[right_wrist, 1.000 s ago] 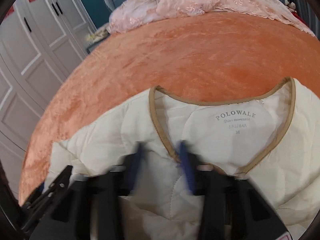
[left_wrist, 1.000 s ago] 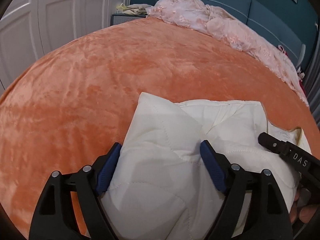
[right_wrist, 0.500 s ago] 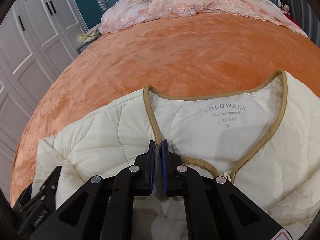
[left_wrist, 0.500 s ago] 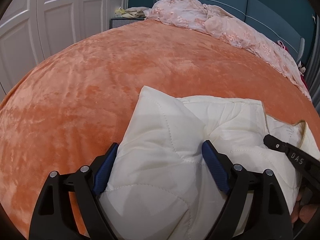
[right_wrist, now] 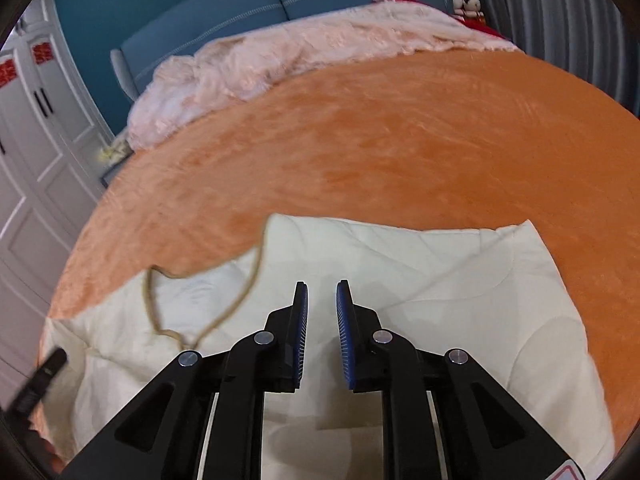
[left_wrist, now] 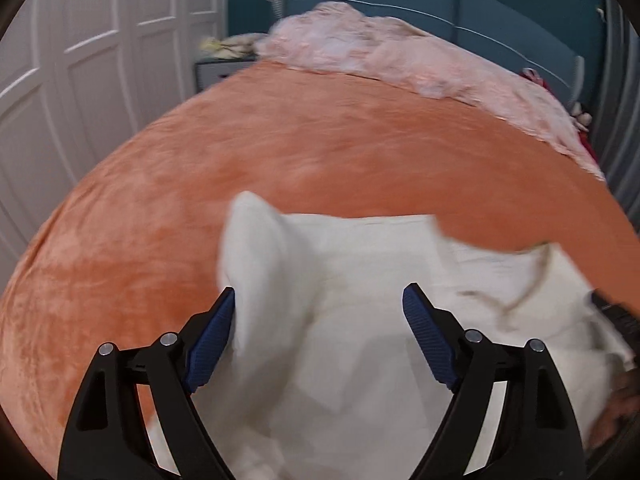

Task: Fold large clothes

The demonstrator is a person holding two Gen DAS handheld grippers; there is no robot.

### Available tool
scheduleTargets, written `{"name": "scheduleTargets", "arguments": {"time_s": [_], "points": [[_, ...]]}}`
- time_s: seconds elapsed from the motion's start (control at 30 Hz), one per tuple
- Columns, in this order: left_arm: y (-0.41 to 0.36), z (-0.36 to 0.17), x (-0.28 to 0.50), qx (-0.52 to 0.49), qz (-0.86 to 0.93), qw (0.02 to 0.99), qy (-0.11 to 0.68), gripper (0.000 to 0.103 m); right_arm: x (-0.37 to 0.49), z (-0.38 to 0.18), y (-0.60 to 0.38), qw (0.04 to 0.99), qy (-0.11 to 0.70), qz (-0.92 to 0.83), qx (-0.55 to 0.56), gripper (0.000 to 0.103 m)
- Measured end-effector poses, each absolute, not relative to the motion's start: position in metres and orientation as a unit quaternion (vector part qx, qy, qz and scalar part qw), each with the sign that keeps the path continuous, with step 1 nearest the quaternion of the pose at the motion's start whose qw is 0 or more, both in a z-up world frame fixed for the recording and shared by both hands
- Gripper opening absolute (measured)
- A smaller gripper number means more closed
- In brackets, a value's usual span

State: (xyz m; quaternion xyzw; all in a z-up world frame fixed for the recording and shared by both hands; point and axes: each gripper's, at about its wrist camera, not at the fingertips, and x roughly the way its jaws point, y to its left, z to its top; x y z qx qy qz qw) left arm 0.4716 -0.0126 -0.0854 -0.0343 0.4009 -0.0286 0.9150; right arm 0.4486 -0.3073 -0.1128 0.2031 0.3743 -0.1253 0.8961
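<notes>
Lying under both tongs, a cream quilted jacket [left_wrist: 360, 340] is spreading across an orange plush bedspread [left_wrist: 280, 168], near its close edge.

Left wrist view: the left gripper [left_wrist: 318, 316] is standing with jaws wide apart, gripping nothing; a folded corner or sleeve of the jacket is rising between them and brushing, or nearly so, the left-hand blue pad [left_wrist: 210, 344]. The garment is running rightward from here, its long axis across the frame, tan-piped neckline [left_wrist: 516, 300] off to the right. The picture is motion-blurred, so quilting detail is hard to read. A pink lace throw [left_wrist: 400, 60] is lying along the teal headboard [left_wrist: 440, 0], well apart; white wardrobe doors [left_wrist: 80, 80] are at left.

Right wrist view: the right gripper [right_wrist: 322, 316] is showing a narrow gap, its jaws having just been opening, nothing pinched between them. It is hovering over the jacket's right-hand panel, neckline [right_wrist: 200, 312] now to its left, a squared shoulder corner [right_wrist: 528, 228] at upper right. Fabric is looking puffy, pale, softly creased and partly doubled over.

Judgement: the right tongs are nearer the neckline and right panel, the left nearer the raised sleeve; the next fold likely turns on that sleeve going rightward.
</notes>
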Motion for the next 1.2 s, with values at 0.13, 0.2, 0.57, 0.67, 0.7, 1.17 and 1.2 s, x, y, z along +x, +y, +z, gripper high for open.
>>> {"name": "scheduleTargets", "arguments": {"time_s": [0.13, 0.2, 0.57, 0.67, 0.7, 1.17, 1.2], "points": [[-0.065, -0.068, 0.47, 0.006, -0.057, 0.928, 0.367, 0.079, 0.467, -0.117, -0.282, 0.904, 0.389, -0.086, 0.152, 0.011], [-0.095, -0.066, 0.466, 0.036, -0.069, 0.936, 0.344, 0.079, 0.477, -0.119, -0.271, 0.906, 0.397, -0.063, 0.129, 0.01], [-0.123, -0.16, 0.517, 0.063, -0.048, 0.891, 0.448, 0.07, 0.488, -0.155, -0.267, 0.894, 0.422, -0.035, 0.15, 0.001], [-0.125, -0.168, 0.518, 0.075, -0.037, 0.892, 0.444, 0.072, 0.492, -0.159, -0.26, 0.895, 0.425, -0.044, 0.129, 0.0], [-0.126, -0.168, 0.517, 0.074, -0.036, 0.893, 0.442, 0.073, 0.492, -0.161, -0.26, 0.895, 0.425, -0.046, 0.126, 0.0], [-0.117, -0.176, 0.525, 0.037, -0.032, 0.899, 0.435, 0.083, 0.496, -0.169, -0.264, 0.902, 0.407, -0.077, 0.12, 0.0], [-0.116, -0.175, 0.525, 0.034, -0.031, 0.899, 0.435, 0.083, 0.496, -0.169, -0.264, 0.902, 0.406, -0.079, 0.12, 0.0]]}}
